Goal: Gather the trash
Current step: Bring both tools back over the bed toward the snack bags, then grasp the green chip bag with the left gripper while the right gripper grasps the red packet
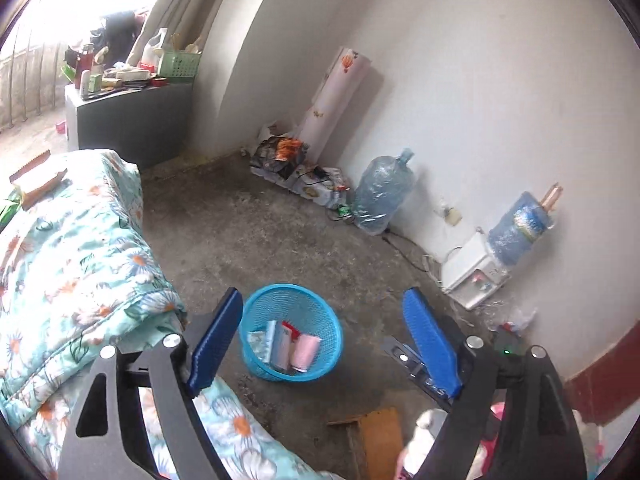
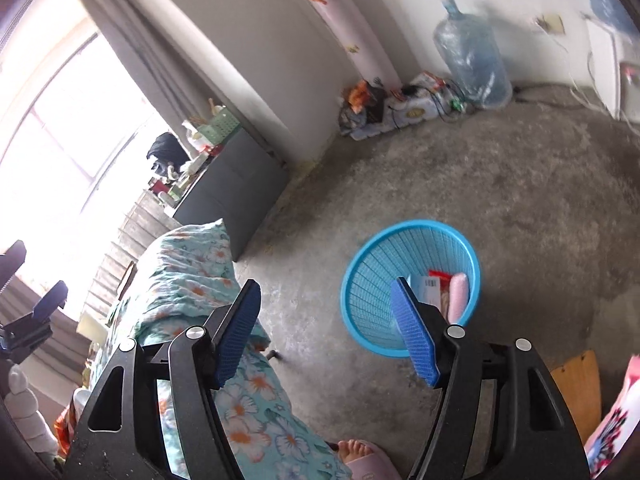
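Observation:
A blue mesh basket stands on the concrete floor beside the bed. Inside it lie a pink cup, a red and white packet and a pale blue carton. My left gripper hangs above and short of the basket, open, with nothing between its blue pads. My right gripper is also open and empty. Its right finger overlaps the basket's near side in the right wrist view.
A bed with a floral quilt fills the left. Along the wall stand a water jug, a dispenser, a paper roll and clutter. A grey cabinet, a wooden board and a person's slippered foot are near.

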